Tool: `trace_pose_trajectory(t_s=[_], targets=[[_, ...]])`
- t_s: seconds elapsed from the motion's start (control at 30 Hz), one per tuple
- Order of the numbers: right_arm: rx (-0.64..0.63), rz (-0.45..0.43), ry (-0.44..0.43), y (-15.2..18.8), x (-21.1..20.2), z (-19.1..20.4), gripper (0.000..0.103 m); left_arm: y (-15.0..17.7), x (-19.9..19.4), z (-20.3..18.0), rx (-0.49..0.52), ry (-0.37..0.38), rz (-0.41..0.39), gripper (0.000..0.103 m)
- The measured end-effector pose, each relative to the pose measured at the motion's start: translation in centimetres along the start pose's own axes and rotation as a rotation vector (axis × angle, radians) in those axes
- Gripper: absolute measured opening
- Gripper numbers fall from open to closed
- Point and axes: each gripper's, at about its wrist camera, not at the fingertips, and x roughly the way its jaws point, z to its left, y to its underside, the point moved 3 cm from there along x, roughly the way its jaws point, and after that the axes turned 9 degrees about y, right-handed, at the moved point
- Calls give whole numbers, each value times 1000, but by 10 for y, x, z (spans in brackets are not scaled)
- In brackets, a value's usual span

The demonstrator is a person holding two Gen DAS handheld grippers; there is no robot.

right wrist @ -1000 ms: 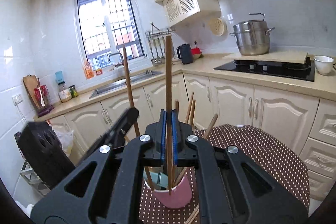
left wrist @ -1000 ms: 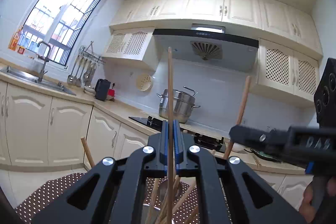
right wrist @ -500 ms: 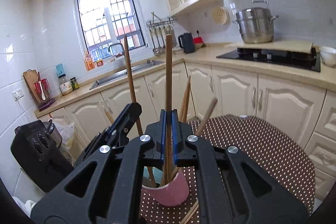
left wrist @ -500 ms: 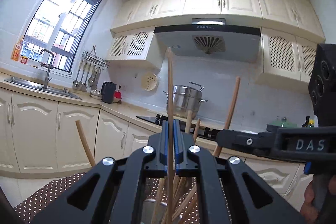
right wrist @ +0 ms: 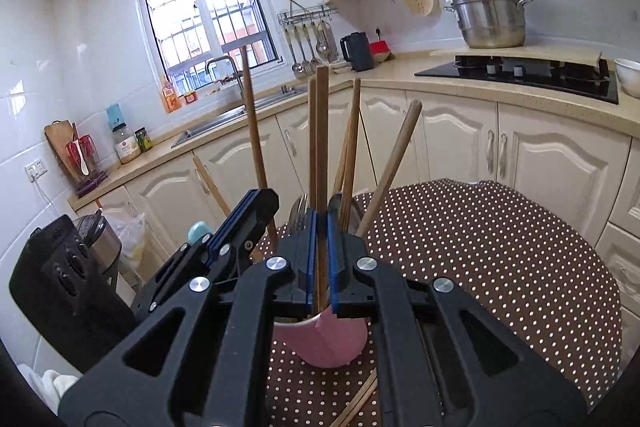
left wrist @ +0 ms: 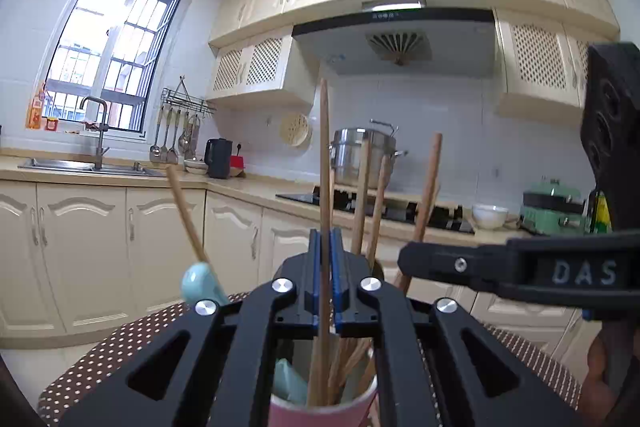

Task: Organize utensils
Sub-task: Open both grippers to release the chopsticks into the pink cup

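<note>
Currently, each gripper clamps 1 wooden chopstick upright over the pink cup, and both sticks reach down into it. On the left wrist view, the left gripper [left wrist: 325, 267] has its blue pads closed narrowly on the left chopstick [left wrist: 324, 163], whose lower end sits inside the pink cup [left wrist: 320, 413] among other sticks and a teal spoon [left wrist: 200, 281] that leans out to the side. On the right wrist view, the right gripper [right wrist: 319, 259] is likewise closed on the right chopstick [right wrist: 321, 131], which enters the cup rim [right wrist: 320, 341] beside a fork [right wrist: 298, 213] and several wooden handles. The cup stands on the dotted tablecloth [right wrist: 500, 247], and loose chopsticks [right wrist: 356, 403] lie on the cloth just beside its base. Risk 1: the cup is crowded and appears light, so any sideways drag while a stick remains clamped is likely to tip it and spill the contents. Risk 2: the 2 grippers work close together over 1 opening, so their fingers may collide. Risk 3: a release before a stick bottoms out may let it bounce or lean outward and fall onto the cloth.
</note>
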Motion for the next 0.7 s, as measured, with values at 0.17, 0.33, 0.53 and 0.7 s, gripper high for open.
trace_pose_trajectory(t_s=[0.17, 0.33, 0.53, 0.7], targets=[[-2, 22, 11, 8, 5, 3, 6, 14, -7, 2, 21, -5, 62, 5], [-4, 52, 29, 18, 12, 6, 5, 22, -10, 9, 3, -3, 117, 5], [21, 81, 41, 28, 17, 5, 6, 26, -13, 12, 2, 29, 164, 5], [56, 98, 36, 32, 13, 4, 6, 26, -21, 13, 2, 45, 189, 6]])
